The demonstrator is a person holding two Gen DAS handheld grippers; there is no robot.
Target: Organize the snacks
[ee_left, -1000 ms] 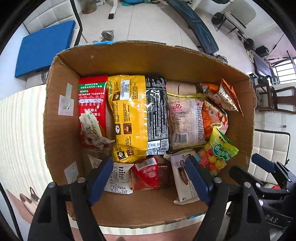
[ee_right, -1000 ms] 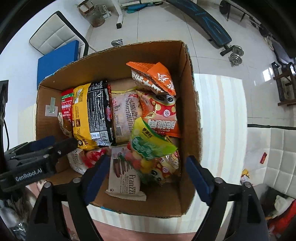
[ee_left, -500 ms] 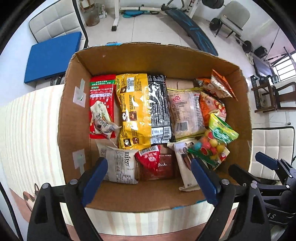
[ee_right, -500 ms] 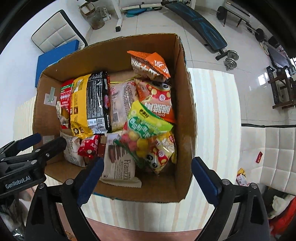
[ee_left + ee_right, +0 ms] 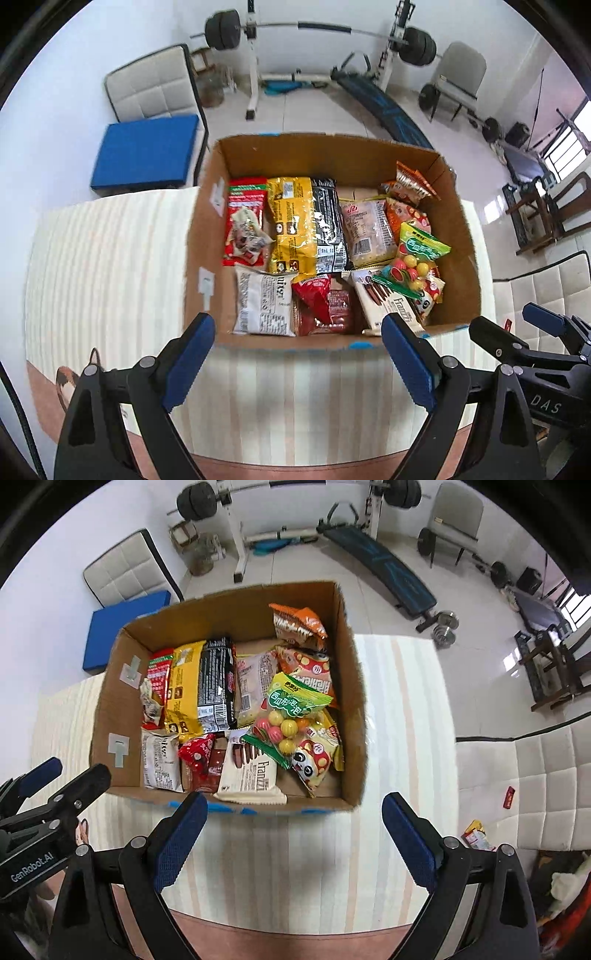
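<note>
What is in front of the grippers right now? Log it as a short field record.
container: cardboard box, open top, on a striped tabletop
contents: snack packets lying flat, filling the box floor
far row: red packet, yellow-and-black bag, orange packet
near row: white packet, wafer pack
on top: gumball bag
left gripper: open, empty
right gripper: open, empty

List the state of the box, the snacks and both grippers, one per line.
Cardboard box: open-topped, upright on the striped table.
Snack packets: all inside the box, lying loosely packed.
Gumball bag: resting on top of other packets.
Left gripper: open, empty.
Right gripper: open, empty.
</note>
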